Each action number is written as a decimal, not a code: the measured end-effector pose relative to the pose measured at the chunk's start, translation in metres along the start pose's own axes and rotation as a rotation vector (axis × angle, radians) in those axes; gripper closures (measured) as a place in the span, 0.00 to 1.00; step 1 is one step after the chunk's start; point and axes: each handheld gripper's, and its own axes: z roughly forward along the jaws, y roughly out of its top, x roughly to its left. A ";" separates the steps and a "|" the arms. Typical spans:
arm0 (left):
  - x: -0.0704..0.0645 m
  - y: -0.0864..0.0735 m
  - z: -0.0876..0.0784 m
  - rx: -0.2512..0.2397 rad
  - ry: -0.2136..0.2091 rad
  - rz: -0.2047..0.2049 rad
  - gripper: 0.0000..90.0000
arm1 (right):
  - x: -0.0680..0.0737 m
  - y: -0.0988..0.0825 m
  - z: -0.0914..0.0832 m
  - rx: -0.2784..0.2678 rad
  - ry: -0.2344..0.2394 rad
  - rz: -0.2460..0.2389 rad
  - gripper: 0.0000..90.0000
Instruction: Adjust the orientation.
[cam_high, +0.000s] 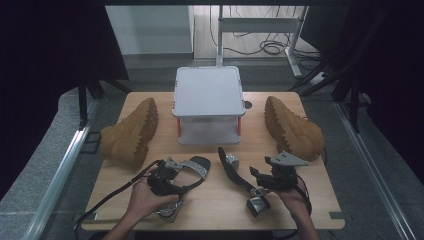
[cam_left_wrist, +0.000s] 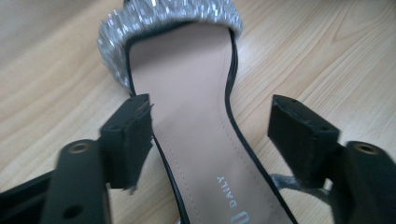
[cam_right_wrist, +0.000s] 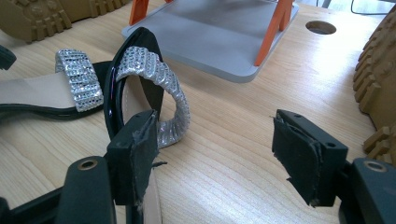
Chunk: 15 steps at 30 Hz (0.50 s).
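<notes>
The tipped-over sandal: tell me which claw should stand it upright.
Right, probably. The right claw is open beside the tipped sandal, which lies on its side close against its left pad. The left claw, also open, straddles the flat sandal further off.

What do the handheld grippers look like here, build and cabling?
Both are black. The left gripper trails a black cable off the table's near left edge. The right gripper carries a grey three-cornered plate on top. Their fingers are blocky, with worn, frayed black pads and round screw holes at the base. No sleeves visible.
</notes>
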 end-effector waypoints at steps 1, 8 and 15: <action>0.000 -0.001 0.002 0.012 0.004 0.004 0.31 | 0.000 0.000 0.000 -0.001 0.000 -0.001 0.35; 0.002 -0.004 0.015 0.047 0.017 -0.018 0.31 | -0.001 0.000 0.001 0.008 -0.021 -0.009 0.35; 0.002 -0.007 0.019 0.060 0.025 -0.028 0.32 | -0.002 -0.001 0.002 0.011 -0.035 -0.008 0.35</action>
